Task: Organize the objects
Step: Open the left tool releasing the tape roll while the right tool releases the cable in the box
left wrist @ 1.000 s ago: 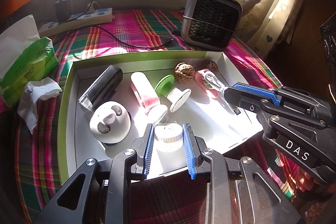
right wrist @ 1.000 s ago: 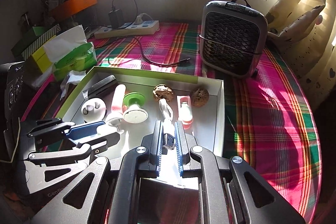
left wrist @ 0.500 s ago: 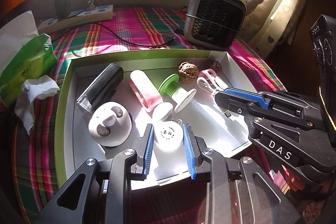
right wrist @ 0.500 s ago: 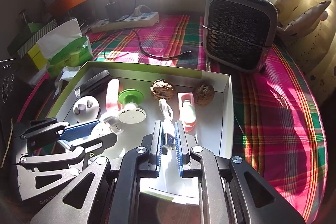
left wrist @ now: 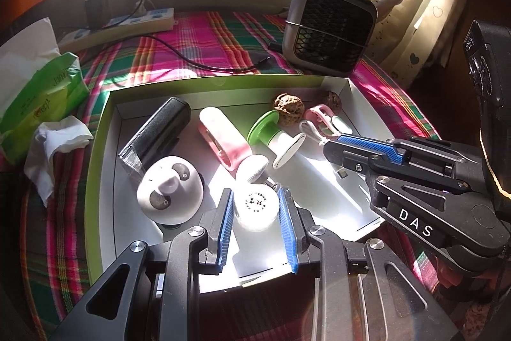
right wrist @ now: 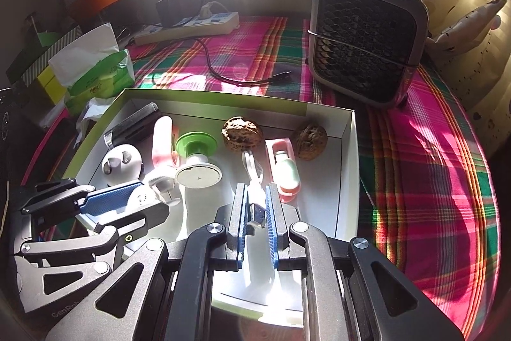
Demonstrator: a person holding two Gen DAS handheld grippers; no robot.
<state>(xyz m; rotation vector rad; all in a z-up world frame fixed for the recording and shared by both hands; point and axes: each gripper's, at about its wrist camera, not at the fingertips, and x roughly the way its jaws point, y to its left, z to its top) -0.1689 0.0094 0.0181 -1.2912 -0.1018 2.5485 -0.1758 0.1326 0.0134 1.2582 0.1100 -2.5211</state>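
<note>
Your left tongs (left wrist: 255,210) are clamped on a small white jar (left wrist: 255,206), one blue pad on each side of its round lid, and they hold it over the near middle of the box (left wrist: 99,149). Gripping across the lid's width keeps the jar upright and stops it rolling, so it should set down flat. The bare floor just beyond and right of the jar looks like the likeliest spot for it.

Your right tongs (right wrist: 255,206) are closed on a white USB cable (right wrist: 254,178), pinched close to its metal plug, with the looped end lying ahead toward the far wall. Holding it near the plug leaves the limp part free to trail, so expect it to drag across its neighbours if you move fast.

The box sits on the plaid desk (right wrist: 431,165) and already carries a row of things: a black case (left wrist: 159,130) far left, a round white gadget (left wrist: 169,190) near it, a pink bottle (left wrist: 223,139), a green-capped spool (left wrist: 274,136), two walnuts (right wrist: 242,135) along the far wall and a pink clip (right wrist: 284,168) just right of the cable. They lie side by side with gaps, so each is easy to grasp.

The two tongs are close together over the box; mind they don't knock each other.
</note>
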